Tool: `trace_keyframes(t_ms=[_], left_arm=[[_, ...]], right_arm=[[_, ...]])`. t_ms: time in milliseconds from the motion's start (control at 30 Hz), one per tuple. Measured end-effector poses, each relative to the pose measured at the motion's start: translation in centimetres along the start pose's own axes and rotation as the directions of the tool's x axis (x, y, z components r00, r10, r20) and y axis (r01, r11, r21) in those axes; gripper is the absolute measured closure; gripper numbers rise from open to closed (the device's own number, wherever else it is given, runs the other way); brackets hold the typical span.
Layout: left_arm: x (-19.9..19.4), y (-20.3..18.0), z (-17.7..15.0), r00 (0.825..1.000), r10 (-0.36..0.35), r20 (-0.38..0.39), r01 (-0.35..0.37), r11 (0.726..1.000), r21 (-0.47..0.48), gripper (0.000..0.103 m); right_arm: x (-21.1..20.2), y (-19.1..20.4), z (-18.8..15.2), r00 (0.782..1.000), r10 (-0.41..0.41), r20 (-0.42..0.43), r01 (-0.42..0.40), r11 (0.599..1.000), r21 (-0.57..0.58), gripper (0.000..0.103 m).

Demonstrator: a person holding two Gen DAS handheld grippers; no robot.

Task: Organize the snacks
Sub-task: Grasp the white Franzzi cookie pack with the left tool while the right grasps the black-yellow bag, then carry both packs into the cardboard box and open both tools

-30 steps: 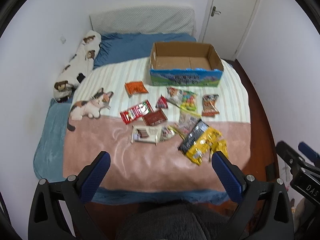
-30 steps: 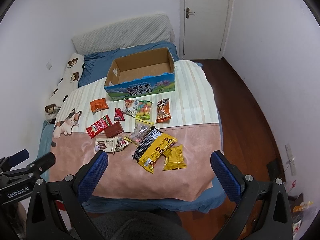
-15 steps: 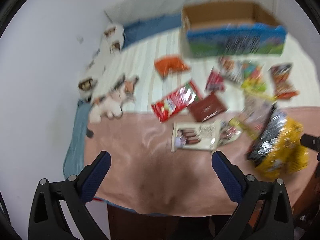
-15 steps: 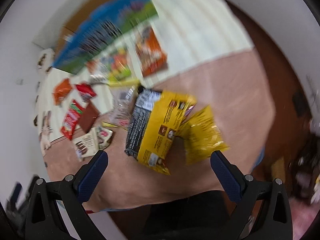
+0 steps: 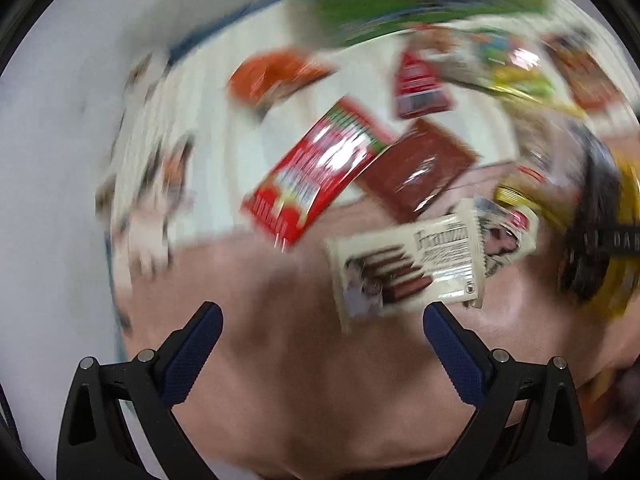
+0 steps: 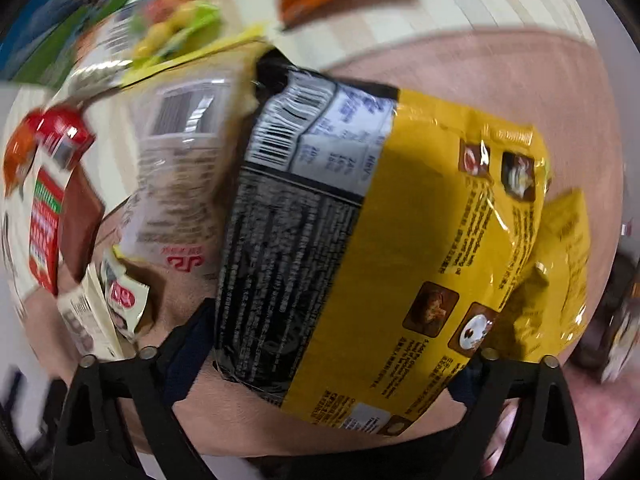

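Snacks lie scattered over the bed's pink and striped blanket [image 5: 280,380], all still outside the cardboard box [image 5: 420,4], which shows only as a smeared blue-and-green band toward the head of the bed. Your left gripper [image 5: 322,336] hangs above the blanket with its jaws wide apart and nothing between them; the cream wafer packet [image 5: 404,268] lies just ahead of its right finger, so you seem to be lining up on it. Beyond it the red packet [image 5: 320,172] overlaps the edge of the brown chocolate wrapper [image 5: 420,168], with the orange pouch [image 5: 276,74] farther toward the box. Your right gripper [image 6: 336,344] is low over the big yellow-and-black bag [image 6: 384,240], jaws spread to either side of its near end, and the bag hides both fingertips, so contact is not something you can confirm; it looks like a straddle before a pinch rather than a hold. A smaller yellow pouch [image 6: 560,264] peeks out from under the bag toward the bed's right edge. Motion blur smears most labels, and the packets near the box run together, so their number cannot be told.
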State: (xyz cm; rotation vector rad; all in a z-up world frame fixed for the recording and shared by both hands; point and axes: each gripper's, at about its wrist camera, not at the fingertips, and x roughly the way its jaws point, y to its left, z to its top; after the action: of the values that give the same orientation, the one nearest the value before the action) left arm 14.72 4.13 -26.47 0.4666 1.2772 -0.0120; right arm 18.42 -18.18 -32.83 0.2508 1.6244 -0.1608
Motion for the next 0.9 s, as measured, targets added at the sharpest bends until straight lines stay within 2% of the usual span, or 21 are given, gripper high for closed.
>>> trace_keyframes(t_ms=[67, 100, 133, 200, 300, 333, 367, 400, 433, 500, 567, 600, 633, 667, 700, 733, 767, 800, 833, 867, 900], left_arm=[[-0.1, -1.6, 0.1, 0.998, -0.001, 0.058, -0.009, 0.986, 0.164, 0.000], [0.4, -2.9, 0.1, 0.997, -0.009, 0.071, -0.011, 0.962, 0.274, 0.000], [0.8, -3.5, 0.2, 0.997, -0.016, 0.072, -0.009, 0.943, 0.332, 0.000], [2.1, -5.1, 0.4, 0.998, -0.016, 0.064, -0.015, 0.889, 0.458, 0.000], [3.9, -7.0, 0.6, 0.999, -0.036, 0.036, 0.008, 0.809, 0.588, 0.000], [4.3, -7.2, 0.9, 0.999, -0.037, 0.032, 0.010, 0.799, 0.602, 0.002], [4.6, -7.3, 1.3, 0.999, -0.047, 0.026, 0.021, 0.794, 0.608, 0.015], [5.0, -7.1, 1.8, 0.998, -0.068, 0.001, 0.054, 0.801, 0.597, 0.025], [5.1, -6.8, 2.2, 0.995, -0.096, -0.030, 0.096, 0.814, 0.573, 0.038], [5.0, -5.5, 3.1, 0.989, -0.136, -0.055, 0.146, 0.863, 0.483, 0.039], [4.8, -3.5, 3.8, 0.976, -0.199, -0.086, 0.216, 0.913, 0.346, 0.039], [4.9, -2.0, 3.9, 0.967, -0.226, -0.114, 0.247, 0.940, 0.235, 0.039], [5.3, -0.1, 3.9, 0.954, -0.259, -0.154, 0.273, 0.958, 0.084, 0.039], [5.7, 1.5, 3.7, 0.933, -0.306, -0.188, 0.303, 0.952, -0.043, 0.039], [6.5, 3.3, 3.2, 0.904, -0.355, -0.238, 0.312, 0.929, -0.200, 0.039], [7.3, 4.9, 2.5, 0.870, -0.413, -0.269, 0.316, 0.886, -0.339, 0.039], [8.2, 6.3, 1.7, 0.826, -0.497, -0.266, 0.343, 0.817, -0.463, 0.038], [8.8, 7.2, 1.2, 0.808, -0.530, -0.258, 0.344, 0.779, -0.524, 0.038], [9.1, 7.7, 1.0, 0.806, -0.537, -0.249, 0.341, 0.764, -0.547, 0.037], [9.3, 8.1, 0.9, 0.804, -0.546, -0.236, 0.349, 0.754, -0.557, 0.037], [9.5, 8.2, 1.0, 0.804, -0.546, -0.237, 0.357, 0.761, -0.542, 0.037]], right_arm=[[0.1, -0.2, -0.3, 1.000, 0.018, -0.003, -0.019, 0.999, -0.028, 0.014], [0.2, -0.3, -0.5, 1.000, 0.030, -0.008, -0.030, 0.999, -0.033, 0.014], [0.4, -0.4, -0.7, 0.999, 0.033, -0.016, -0.033, 0.999, -0.038, 0.014], [0.5, -0.5, -0.9, 0.999, 0.033, -0.033, -0.035, 0.998, -0.054, 0.015], [1.2, -0.2, -1.7, 0.998, 0.035, -0.053, -0.039, 0.997, -0.072, 0.014], [0.5, -0.1, -1.6, 0.998, 0.032, -0.061, -0.037, 0.996, -0.080, 0.014], [0.5, 0.0, -1.9, 0.998, 0.029, -0.063, -0.034, 0.996, -0.088, 0.014], [0.6, 0.1, -2.2, 0.998, 0.025, -0.063, -0.031, 0.995, -0.098, 0.014], [0.6, 0.1, -2.5, 0.998, 0.023, -0.061, -0.030, 0.994, -0.107, 0.014], [0.6, 0.2, -3.1, 0.998, 0.022, -0.051, -0.028, 0.992, -0.121, 0.015], [0.7, 0.1, -3.6, 0.999, 0.020, -0.041, -0.025, 0.991, -0.129, 0.015], [0.7, 0.2, -3.9, 0.999, 0.019, -0.034, -0.024, 0.990, -0.136, 0.015], [0.7, 0.3, -4.2, 0.999, 0.019, -0.027, -0.023, 0.989, -0.145, 0.015], [0.4, 0.4, -4.8, 1.000, 0.023, -0.021, -0.026, 0.987, -0.159, 0.015], [0.2, 0.9, -5.4, 0.999, 0.030, -0.014, -0.032, 0.984, -0.175, 0.015], [0.0, 1.1, -5.8, 0.999, 0.039, -0.005, -0.039, 0.979, -0.201, 0.015], [-0.6, 0.8, -6.3, 0.999, 0.047, -0.004, -0.047, 0.972, -0.232, 0.015], [-0.4, 1.0, -6.6, 0.998, 0.059, -0.012, -0.061, 0.964, -0.260, 0.015], [-0.2, 1.0, -6.8, 0.997, 0.073, -0.026, -0.078, 0.961, -0.266, 0.014], [0.1, 0.8, -7.0, 0.996, 0.084, -0.033, -0.090, 0.961, -0.260, 0.014], [0.3, 0.6, -7.1, 0.995, 0.091, -0.033, -0.096, 0.961, -0.258, 0.014]])
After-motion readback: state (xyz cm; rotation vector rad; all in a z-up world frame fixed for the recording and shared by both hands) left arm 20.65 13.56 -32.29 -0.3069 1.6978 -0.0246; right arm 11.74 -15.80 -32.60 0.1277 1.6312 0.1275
